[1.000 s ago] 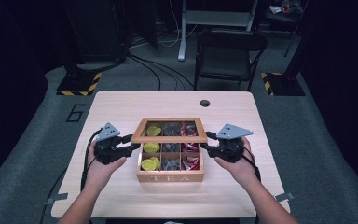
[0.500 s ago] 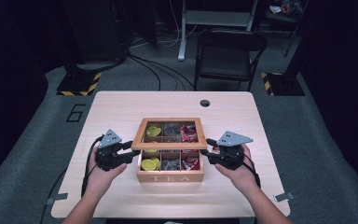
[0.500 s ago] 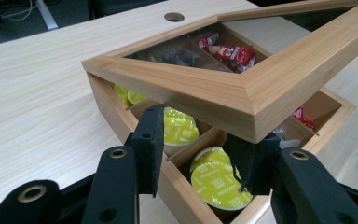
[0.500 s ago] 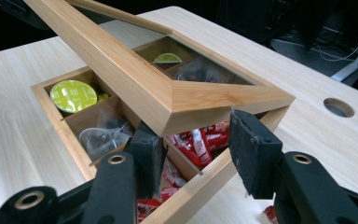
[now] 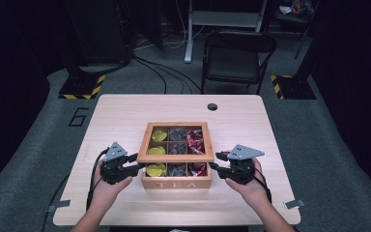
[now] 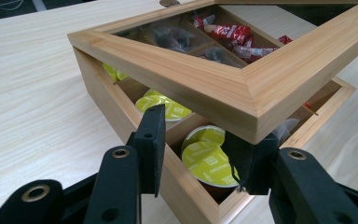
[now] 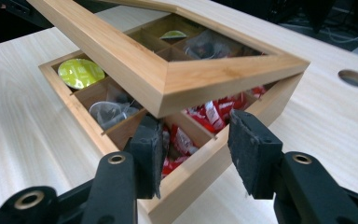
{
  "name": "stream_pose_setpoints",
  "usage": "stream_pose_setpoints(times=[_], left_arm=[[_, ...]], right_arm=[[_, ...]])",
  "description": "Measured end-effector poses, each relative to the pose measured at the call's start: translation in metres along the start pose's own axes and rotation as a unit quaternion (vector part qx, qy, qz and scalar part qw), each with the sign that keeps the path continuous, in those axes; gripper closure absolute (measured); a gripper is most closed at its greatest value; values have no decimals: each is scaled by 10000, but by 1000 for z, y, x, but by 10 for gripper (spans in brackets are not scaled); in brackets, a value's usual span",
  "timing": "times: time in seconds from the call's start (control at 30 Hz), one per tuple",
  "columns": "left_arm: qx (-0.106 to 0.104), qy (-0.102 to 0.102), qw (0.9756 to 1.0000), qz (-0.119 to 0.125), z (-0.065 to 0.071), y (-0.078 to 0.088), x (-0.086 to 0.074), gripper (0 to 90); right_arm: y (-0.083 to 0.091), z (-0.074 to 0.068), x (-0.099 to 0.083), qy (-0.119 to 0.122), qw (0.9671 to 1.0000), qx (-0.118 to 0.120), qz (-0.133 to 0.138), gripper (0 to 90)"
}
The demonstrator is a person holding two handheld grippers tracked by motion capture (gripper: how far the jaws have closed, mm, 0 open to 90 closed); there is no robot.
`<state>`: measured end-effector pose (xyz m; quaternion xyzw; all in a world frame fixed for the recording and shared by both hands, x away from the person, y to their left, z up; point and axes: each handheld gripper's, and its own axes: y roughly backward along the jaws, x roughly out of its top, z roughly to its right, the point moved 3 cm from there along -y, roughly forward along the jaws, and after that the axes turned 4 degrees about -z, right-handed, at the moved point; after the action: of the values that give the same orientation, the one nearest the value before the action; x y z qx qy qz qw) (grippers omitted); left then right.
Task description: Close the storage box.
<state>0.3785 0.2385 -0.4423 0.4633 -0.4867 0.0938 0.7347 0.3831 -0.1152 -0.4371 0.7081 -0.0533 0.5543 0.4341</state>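
On the pale wooden table (image 5: 125, 116), nearest the person, the left gripper (image 5: 136, 168) and the right gripper (image 5: 213, 166) are being held at the two front corners of the box (image 5: 176, 184), one on each side.

Compared with a second ago, both grippers are being seen lower and closer to the tabletop, and the lid (image 5: 176, 158) between them is sitting lower over the box. It is still tilted with a gap at the front. This is being read as a lid being let down, with the closing nearly done.

In both gripper views the jaws are standing moderately apart with nothing pinched between the pads. A front lid corner is lying just above one pad of each gripper and appears to be resting on it.

By count: two grippers, one box, one lid, and nine compartments in three rows of three. The left column is holding yellow-green capsules (image 5: 154, 169), the middle one clear packets (image 5: 177, 169), and the right one red sachets (image 5: 196, 140). The pieces in each cannot be counted exactly.

Farther off, one hole (image 5: 212, 107) is showing in the table, and one chair (image 5: 236, 63) is standing behind it.
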Motion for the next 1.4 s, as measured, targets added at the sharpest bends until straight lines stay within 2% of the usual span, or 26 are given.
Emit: stream_pose_setpoints(times=[0.13, 0.23, 0.43, 0.57, 0.77, 1.13, 1.27, 1.4], left_arm=[[-34, 21, 10000, -13, 1, -1, -4, 593], [-65, -69, 9999, -36, 2, -1, -5, 599], [-97, -91, 9999, -27, 3, -2, -10, 599], [-89, -121, 9999, 1, 5, -3, -12, 598], [-148, -126, 9998, -84, 5, -3, -15, 598], [-238, -133, 9995, -145, 9, -8, -25, 592], [-306, -127, 9994, -135, 12, -6, -27, 585], [-279, -154, 9993, -180, 14, -3, -29, 583]], right_arm=[[1, -2, -7, -119, 9999, 106, -4, 573], [2, -4, -10, -137, 9997, 183, 7, 598], [5, -9, -11, -58, 9996, 276, 50, 623], [5, -10, -13, -130, 9995, 304, 7, 634], [1, -10, -13, -195, 9992, 345, 13, 633], [-4, -12, -21, -189, 9990, 393, -129, 646], [-6, -13, -23, -226, 9988, 400, -170, 646], [-7, -14, -26, -234, 9987, 412, -173, 646]])
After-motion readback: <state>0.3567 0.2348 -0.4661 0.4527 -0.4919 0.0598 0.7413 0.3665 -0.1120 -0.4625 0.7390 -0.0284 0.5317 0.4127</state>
